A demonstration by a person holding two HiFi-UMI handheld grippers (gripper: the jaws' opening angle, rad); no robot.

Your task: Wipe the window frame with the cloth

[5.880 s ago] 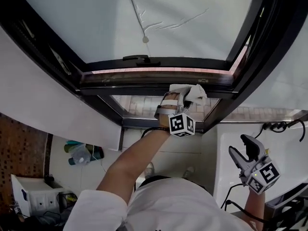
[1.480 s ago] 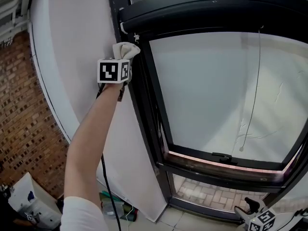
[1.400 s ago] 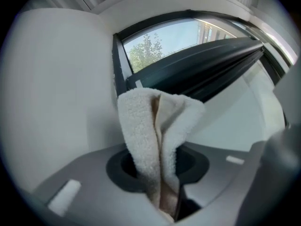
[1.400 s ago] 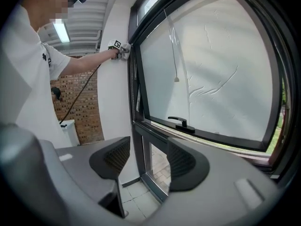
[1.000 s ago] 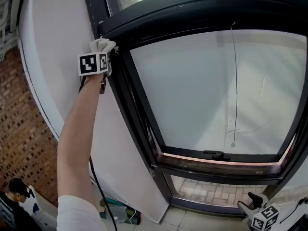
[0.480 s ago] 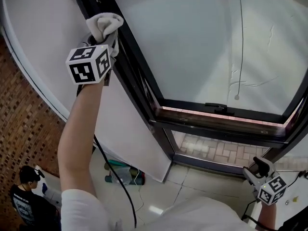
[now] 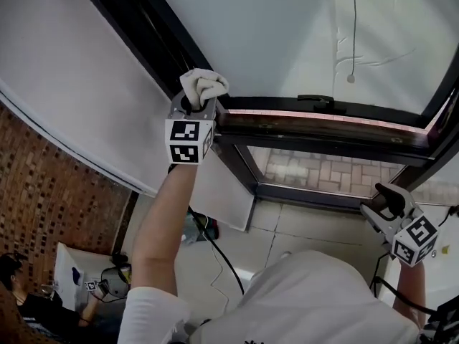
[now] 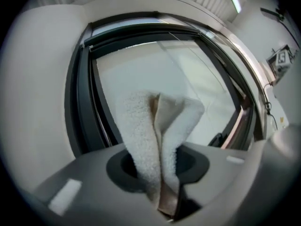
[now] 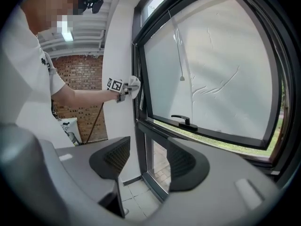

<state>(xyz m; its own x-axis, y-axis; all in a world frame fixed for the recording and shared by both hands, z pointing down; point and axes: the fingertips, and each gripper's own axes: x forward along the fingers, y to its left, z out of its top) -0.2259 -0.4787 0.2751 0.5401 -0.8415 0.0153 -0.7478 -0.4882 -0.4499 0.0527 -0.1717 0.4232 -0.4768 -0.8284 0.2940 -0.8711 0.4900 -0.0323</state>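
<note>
**White shirt, grey grippers, marker cubes**

The person wears a white short-sleeved shirt [image 7: 315, 303]. The left gripper [image 7: 195, 100] and the right gripper [image 7: 386, 201] are grey plastic. Each bears a white cube [image 7: 188, 141] printed with black square markers. A black cable [image 7: 219, 253] hangs below the left one. Dark ribbed pads [image 9: 115, 157] line the right one.

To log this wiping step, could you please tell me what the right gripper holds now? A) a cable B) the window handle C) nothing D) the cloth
C: the right gripper has its jaws apart with only air between them, while the cloth sits in the left gripper.
</note>
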